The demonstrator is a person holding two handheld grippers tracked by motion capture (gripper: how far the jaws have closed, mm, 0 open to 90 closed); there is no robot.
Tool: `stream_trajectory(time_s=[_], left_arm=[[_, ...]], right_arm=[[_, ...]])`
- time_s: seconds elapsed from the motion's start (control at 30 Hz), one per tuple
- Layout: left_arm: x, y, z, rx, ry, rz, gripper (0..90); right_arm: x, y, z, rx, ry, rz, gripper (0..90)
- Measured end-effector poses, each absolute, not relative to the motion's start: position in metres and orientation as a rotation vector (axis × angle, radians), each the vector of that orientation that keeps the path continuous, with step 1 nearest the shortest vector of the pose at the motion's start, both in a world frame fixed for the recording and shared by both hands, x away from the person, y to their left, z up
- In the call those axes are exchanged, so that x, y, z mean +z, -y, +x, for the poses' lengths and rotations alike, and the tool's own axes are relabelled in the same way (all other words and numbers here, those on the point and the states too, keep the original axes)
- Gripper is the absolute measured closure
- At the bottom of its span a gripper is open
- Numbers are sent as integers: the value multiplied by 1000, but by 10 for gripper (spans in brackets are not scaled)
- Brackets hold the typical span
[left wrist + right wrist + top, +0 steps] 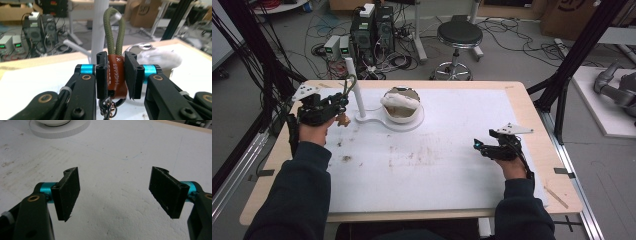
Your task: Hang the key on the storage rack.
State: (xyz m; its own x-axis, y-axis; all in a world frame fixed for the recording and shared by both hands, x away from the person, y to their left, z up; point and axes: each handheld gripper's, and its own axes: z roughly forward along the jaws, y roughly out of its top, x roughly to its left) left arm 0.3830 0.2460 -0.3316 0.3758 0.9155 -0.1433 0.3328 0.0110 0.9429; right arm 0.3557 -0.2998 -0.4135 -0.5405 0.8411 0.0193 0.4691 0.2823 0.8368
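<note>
Gripping one keychain (115,75), left gripper (116,75), right gripper (117,192) fingers apart.

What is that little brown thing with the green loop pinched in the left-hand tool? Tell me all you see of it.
It looks like a keychain: a brown, leather-looking tab with white stitching and stamped letters, folded around an olive-green cord loop that stands upright above it. Below the tab hang a dark metal ring and short chain. The left gripper clamps the tab between its black pads, holding it above the table near the white post. Nothing else seems to touch it.
</note>
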Motion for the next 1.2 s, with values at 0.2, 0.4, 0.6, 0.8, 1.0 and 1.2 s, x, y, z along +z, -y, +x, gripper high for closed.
stream_trajectory(time_s=[0.2,0.4,0.6,0.8,1.0,1.2], left_arm=[[-345,-244,384,636,-1176,1548,703],[-369,-249,372,570,-1152,1504,410],[-390,-246,350,542,-1059,1510,282],[-404,-233,336,560,-924,1595,225],[-411,-221,331,564,-897,1662,208],[-412,-219,329,562,-896,1659,204]], right_arm=[[-413,299,355,1165,-2134,1168,251],[-414,300,355,1172,-2131,1175,251],[-415,300,355,1173,-2132,1177,251],[-415,298,355,1176,-2145,1159,251],[-416,296,357,1208,-2147,1146,249],[-414,296,354,1245,-2144,1117,219]])
